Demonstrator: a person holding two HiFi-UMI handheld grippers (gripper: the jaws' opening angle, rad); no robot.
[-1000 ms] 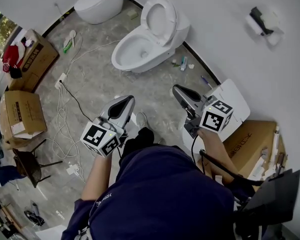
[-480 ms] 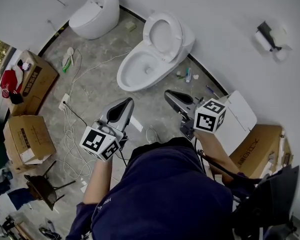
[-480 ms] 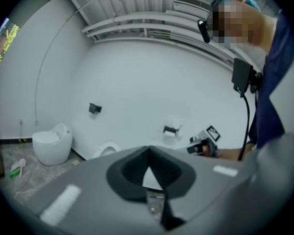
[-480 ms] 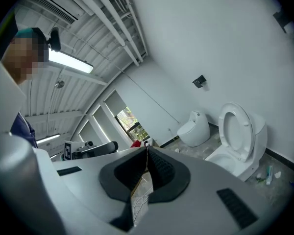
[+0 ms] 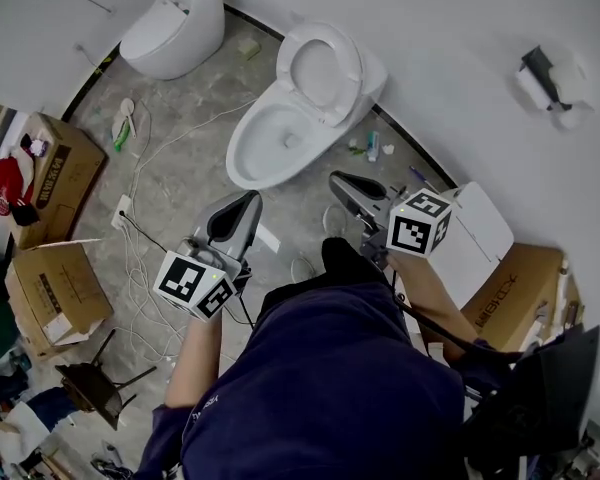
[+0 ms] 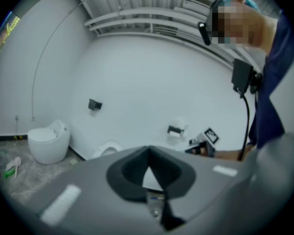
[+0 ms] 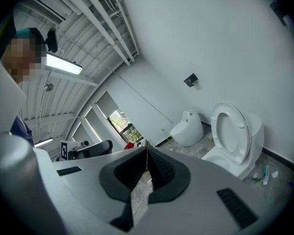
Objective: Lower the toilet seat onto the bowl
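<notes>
Seen from above, a person in a dark blue top [image 5: 320, 388] stands facing a white toilet [image 5: 280, 158] set against a white wall, holding one tong tool in each hand. Both bare forearms reach forward from the body, side by side and well apart, towards the toilet. The left gripper [image 5: 250, 201] points at the near side of the bowl [image 5: 270, 138] but is short of it, over grey floor [image 5: 180, 178]; its marker cube sits at the back end, close to the person's body. The right gripper [image 5: 338, 180] is level with the left one, just right of the bowl and also clear of it, with its cube above the right wrist. Each tool points roughly level, tipped slightly down. In each gripper view the dark pads meet at their tips with nothing caught between them, so both tongs are closed and empty. The seat [image 5: 350, 63] stands raised, leaning back at the wall end of the toilet, and the bowl below it lies open; neither gripper touches it. The right gripper view shows the upright seat ahead and to the right. A second, rounded toilet [image 5: 175, 23] stands left of the first along the wall, and white cables [image 5: 130, 258] trail over the floor left of the toilet.
</notes>
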